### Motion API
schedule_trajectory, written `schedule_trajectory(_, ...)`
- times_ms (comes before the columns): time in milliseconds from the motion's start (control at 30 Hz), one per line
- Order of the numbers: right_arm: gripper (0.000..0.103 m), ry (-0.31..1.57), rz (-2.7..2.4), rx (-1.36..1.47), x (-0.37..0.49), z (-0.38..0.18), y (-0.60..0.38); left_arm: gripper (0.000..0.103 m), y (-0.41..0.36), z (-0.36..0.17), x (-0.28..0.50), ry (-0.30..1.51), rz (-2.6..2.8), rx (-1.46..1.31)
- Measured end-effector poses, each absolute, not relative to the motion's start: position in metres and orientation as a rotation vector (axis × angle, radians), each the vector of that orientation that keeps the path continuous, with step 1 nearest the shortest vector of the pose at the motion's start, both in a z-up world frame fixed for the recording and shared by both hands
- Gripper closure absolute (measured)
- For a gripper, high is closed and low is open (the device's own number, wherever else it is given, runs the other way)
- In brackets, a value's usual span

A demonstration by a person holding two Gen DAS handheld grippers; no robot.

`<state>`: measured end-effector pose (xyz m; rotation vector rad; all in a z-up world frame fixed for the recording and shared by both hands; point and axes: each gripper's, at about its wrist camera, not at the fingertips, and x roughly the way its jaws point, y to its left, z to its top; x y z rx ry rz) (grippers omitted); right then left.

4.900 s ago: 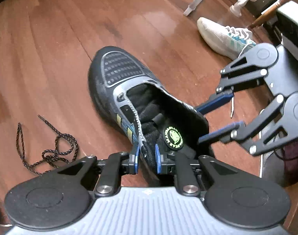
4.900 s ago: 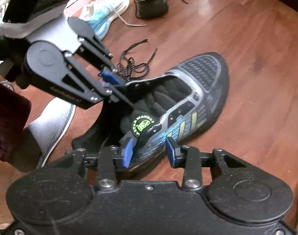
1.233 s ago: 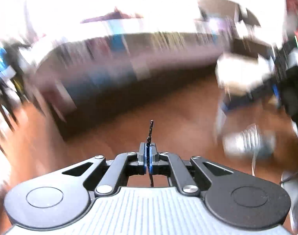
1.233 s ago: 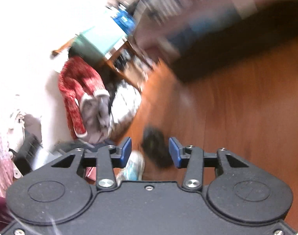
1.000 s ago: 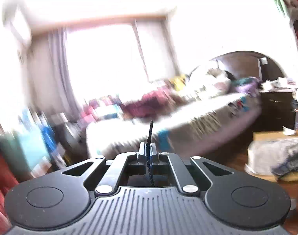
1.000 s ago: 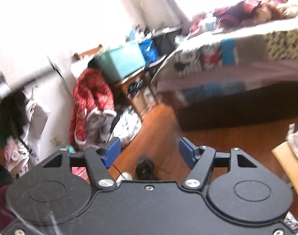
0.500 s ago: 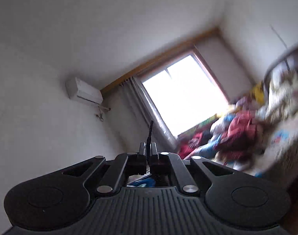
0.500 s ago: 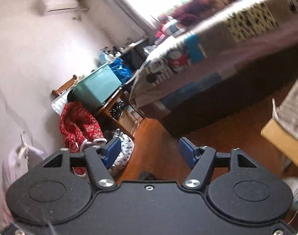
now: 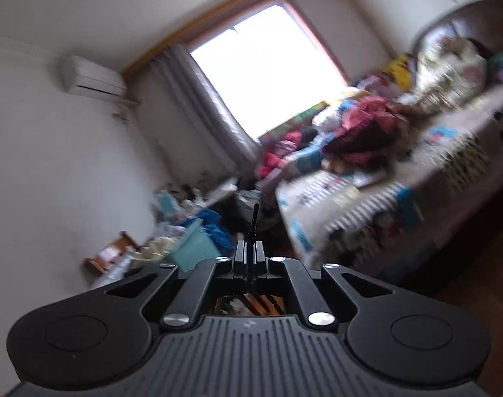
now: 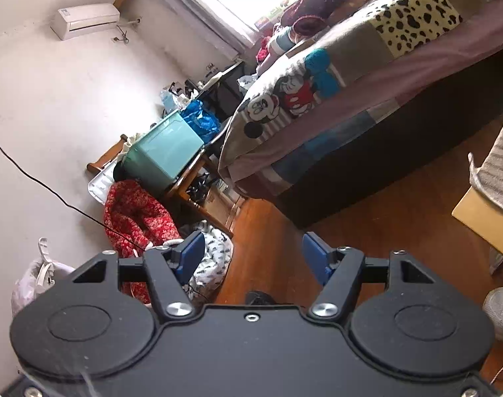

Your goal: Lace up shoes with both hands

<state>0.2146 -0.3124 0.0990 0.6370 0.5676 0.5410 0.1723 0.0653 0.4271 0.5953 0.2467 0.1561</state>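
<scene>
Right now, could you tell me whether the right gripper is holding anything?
No, the right gripper is open, with only bare floor between its blue pads.

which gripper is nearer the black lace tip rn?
Left. The left gripper is shut on the lace tip, which sticks out past its pads. The right gripper is open and empty, no lace in its view.

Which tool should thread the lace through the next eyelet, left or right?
Left, probably. The left tool is shut on the lace tip, which sticks out past its fingertips. The right tool is open with nothing between its pads. No shoe to be laced shows in either view, so both must come back down.
</scene>
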Motion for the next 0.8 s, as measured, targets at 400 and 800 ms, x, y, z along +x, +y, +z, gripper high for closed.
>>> schedule_trajectory(400, 0.054, 0.801, 0.664, 0.144, 0.219, -0.021, -0.245, 0.102, 0.04, 0.059, 0.254, 0.654, -0.369, 0.571)
schedule_trajectory(800, 0.074, 1.065, 0.874, -0.292, 0.21, -0.178, -0.178, 0.102, -0.045, -0.254, 0.186, 0.806, -0.836, 1.123)
